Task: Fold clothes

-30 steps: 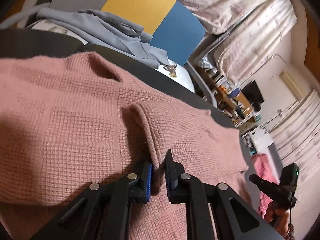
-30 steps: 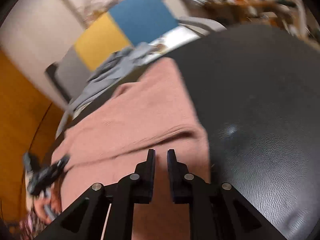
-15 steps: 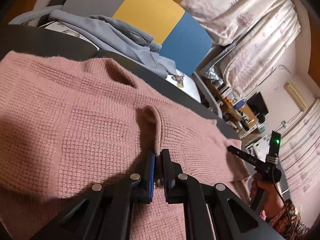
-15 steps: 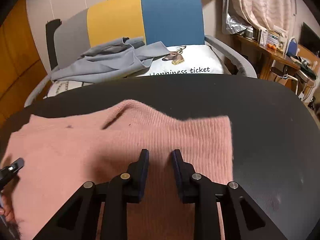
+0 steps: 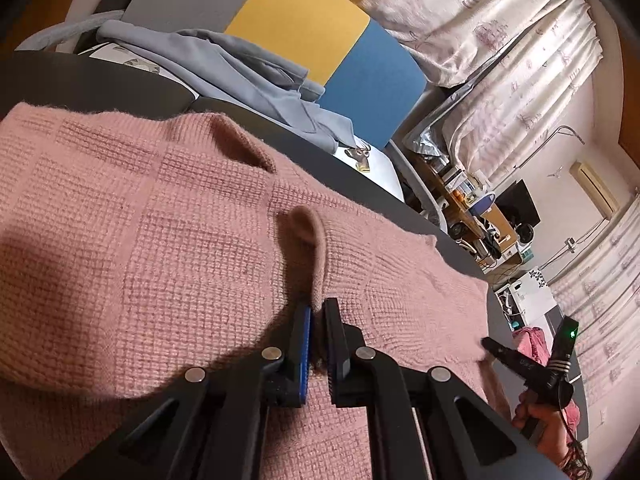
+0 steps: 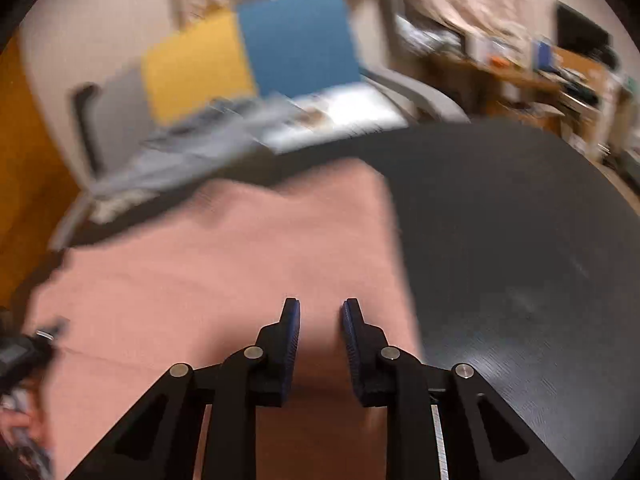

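A pink knitted sweater lies spread on the round black table. My left gripper is shut on a raised pleat of the sweater near its middle. My right gripper is open and empty, hovering over the sweater near its right edge; that view is blurred by motion. The right gripper also shows in the left wrist view, at the sweater's far corner, held by a hand.
A chair with grey, yellow and blue back panels stands behind the table, with a grey garment and a white printed cushion on it. Bare black table lies right of the sweater. Curtains and a cluttered desk are beyond.
My left gripper has closed on the pleat of the sweater. My right gripper has opened a little wider and swung over the sweater's right edge.
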Demonstrator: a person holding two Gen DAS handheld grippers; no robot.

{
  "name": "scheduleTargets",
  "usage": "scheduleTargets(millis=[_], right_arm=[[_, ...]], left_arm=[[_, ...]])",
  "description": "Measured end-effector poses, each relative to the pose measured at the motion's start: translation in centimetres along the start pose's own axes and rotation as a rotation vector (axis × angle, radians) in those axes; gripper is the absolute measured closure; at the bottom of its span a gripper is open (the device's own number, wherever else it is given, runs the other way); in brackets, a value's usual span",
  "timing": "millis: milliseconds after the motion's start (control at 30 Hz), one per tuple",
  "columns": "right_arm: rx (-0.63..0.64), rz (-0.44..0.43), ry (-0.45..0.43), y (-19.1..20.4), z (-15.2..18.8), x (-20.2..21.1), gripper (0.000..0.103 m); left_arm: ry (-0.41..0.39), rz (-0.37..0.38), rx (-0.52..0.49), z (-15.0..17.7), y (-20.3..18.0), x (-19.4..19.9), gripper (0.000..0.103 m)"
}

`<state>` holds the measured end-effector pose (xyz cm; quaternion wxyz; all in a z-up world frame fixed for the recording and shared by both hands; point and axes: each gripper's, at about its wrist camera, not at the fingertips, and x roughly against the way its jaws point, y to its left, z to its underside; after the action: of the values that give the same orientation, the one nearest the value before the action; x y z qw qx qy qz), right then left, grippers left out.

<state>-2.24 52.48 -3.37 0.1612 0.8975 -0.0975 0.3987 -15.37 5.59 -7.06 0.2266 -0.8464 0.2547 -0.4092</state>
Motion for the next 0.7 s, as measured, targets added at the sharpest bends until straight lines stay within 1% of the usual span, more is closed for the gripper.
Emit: scheduleTargets(millis=[33,100,167,233,267,300,433,467,500,533,567,600,633,700], right_arm=[[-0.06,-0.037,-0.021,-1.1,0.3,0.5,0.084],[-0.167,-0.071,-0.094,-3.1,1.0,2.7,0.076],[-0.254,-0.094,-0.154,-4.7,1.7,4.6,0.076],[-0.239,-0.092,-0.15,-4.5,2.0,4.8,0.076],[-0.229,-0.094,-0.146,-4.2,2.2,4.8,0.076],[-0.218,-0.097,-0.143,-4.0,2.3,4.8,0.076],[-0.174,-0.106,-0.13,-3.2,2.7,4.8,0.076],[-0.166,-0.114,-0.129,-3.0,2.7,4.8,0.076],[-0.152,-0.126,-0.131,-2.7,2.3,4.8,0.076],[-0.121,-0.133,-0.129,-2.0,1.5,4.3,0.076],[-0.09,-0.14,-0.126,-1.3,0.7,3.8,0.076],[-0.059,-0.148,-0.123,-0.6,-0.1,3.3,0.076],[-0.028,-0.155,-0.121,0.1,-0.9,2.9,0.076],[0.033,-0.162,-0.105,1.4,-2.5,1.6,0.076]], left_arm=[[0.0,-0.002,-0.001,0.0,0.0,0.0,0.096],[0.002,0.002,-0.001,-0.2,0.1,-0.1,0.096],[0.002,-0.013,-0.008,-0.3,-0.1,0.1,0.096],[-0.025,-0.08,-0.051,-0.4,-1.3,1.1,0.096],[-0.076,-0.1,-0.087,-0.2,-2.4,2.1,0.099],[-0.135,-0.099,-0.135,-0.1,-4.0,3.2,0.097],[-0.174,-0.053,-0.326,0.2,-10.1,3.1,0.092],[-0.147,-0.049,-0.377,0.4,-11.2,2.1,0.092],[-0.105,-0.07,-0.451,0.7,-12.4,0.5,0.092],[-0.069,-0.116,-0.502,1.0,-12.9,-0.9,0.092],[-0.038,-0.166,-0.522,1.2,-12.8,-2.0,0.092],[0.006,-0.234,-0.519,1.3,-12.3,-3.4,0.092],[0.039,-0.271,-0.501,1.3,-11.6,-4.3,0.092],[0.06,-0.214,-0.405,0.8,-9.9,-4.1,0.092]])
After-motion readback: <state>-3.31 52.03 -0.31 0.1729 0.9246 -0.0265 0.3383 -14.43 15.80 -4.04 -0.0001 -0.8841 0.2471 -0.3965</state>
